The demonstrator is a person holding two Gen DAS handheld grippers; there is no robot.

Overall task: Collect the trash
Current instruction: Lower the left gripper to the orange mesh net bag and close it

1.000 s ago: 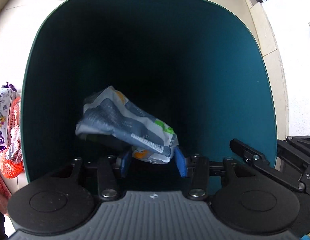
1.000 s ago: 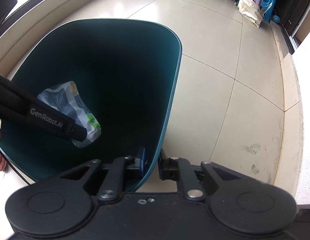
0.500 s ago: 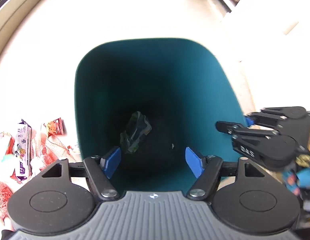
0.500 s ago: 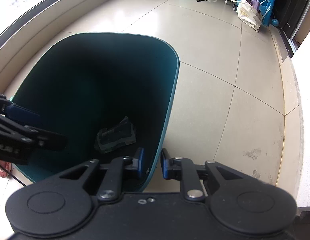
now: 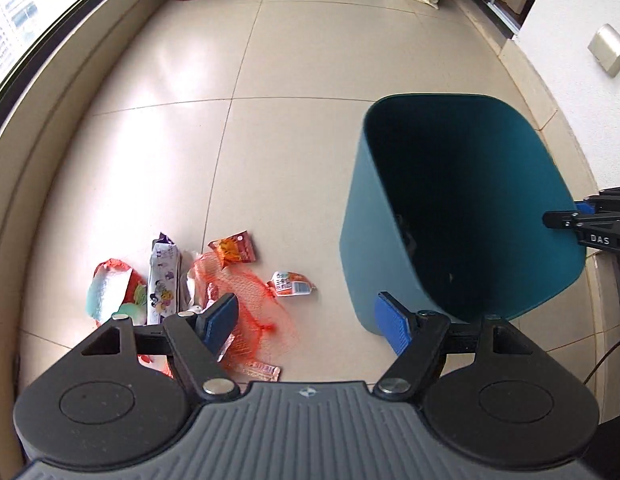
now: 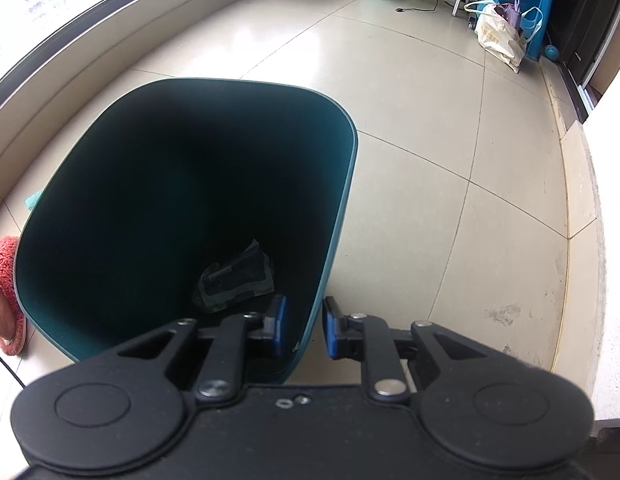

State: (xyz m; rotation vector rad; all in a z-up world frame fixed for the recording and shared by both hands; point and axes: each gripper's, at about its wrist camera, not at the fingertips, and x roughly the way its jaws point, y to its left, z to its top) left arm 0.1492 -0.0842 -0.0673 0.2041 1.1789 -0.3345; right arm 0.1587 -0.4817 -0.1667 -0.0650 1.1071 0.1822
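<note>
Clearly the left gripper (image 5: 306,322) is released, its blue pads spread wide with nothing between them, poised above the loose litter on the tiled floor (image 5: 270,152). The right gripper (image 6: 304,330) has its two pads nearly together, straddling the rim of the teal trash bin (image 6: 338,216); whether they actually pinch the wall I cannot tell for sure, since a sliver of gap shows.

One crumpled wrapper (image 6: 234,278) already lies at the bottom of the bin. What remains sits in a heap to the bin's left: an orange mesh net bag (image 5: 246,300), a purple cartoon-print packet (image 5: 162,280), an orange snack packet (image 5: 234,248), a small red-and-white sachet (image 5: 290,284), and a red-and-white wrapper (image 5: 110,292) at the far left.

All of it looks light, thin and crinkly (likely slick film, too). The sachet lies apart from the heap, so it seems the easiest pick, taken across its narrow middle. The net is soft and may snag and drag neighbours along.
</note>
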